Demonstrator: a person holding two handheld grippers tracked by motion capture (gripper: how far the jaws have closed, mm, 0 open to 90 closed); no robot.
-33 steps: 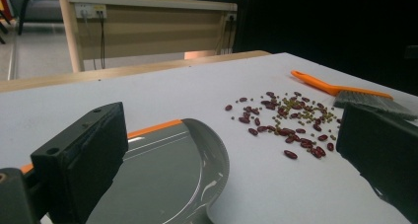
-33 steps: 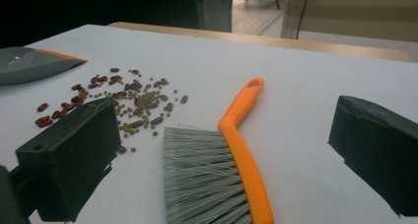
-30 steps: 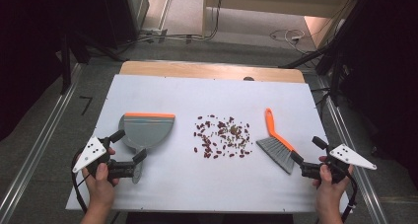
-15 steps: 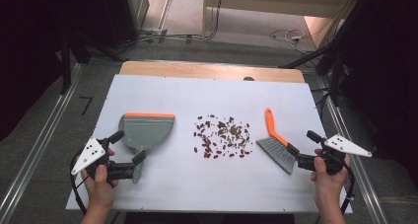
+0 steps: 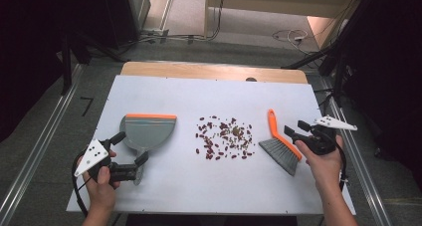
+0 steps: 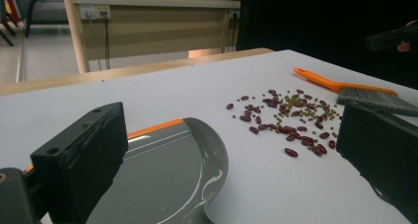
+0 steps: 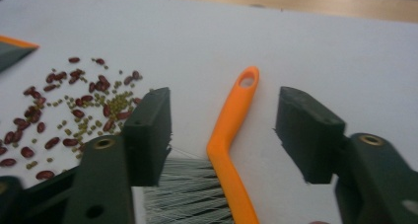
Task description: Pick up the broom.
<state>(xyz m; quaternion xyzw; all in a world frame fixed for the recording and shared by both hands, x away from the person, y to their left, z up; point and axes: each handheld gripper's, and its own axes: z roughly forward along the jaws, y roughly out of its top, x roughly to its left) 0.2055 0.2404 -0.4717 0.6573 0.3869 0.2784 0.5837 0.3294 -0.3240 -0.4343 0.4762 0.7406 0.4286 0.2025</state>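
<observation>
The right claw [image 7: 224,135] stands wide, its jaws either side of the orange plastic handle of the grey-bristled hand brush [image 7: 231,130] — judged a reach-to-grasp; closing comes next. The left claw [image 5: 130,154], also spread, straddles the grey dustpan with orange lip [image 5: 148,131]. Between them lie scattered red and green beans [image 5: 223,137] on the white table [image 5: 209,186] — dark curtains, cabled floor beyond.
</observation>
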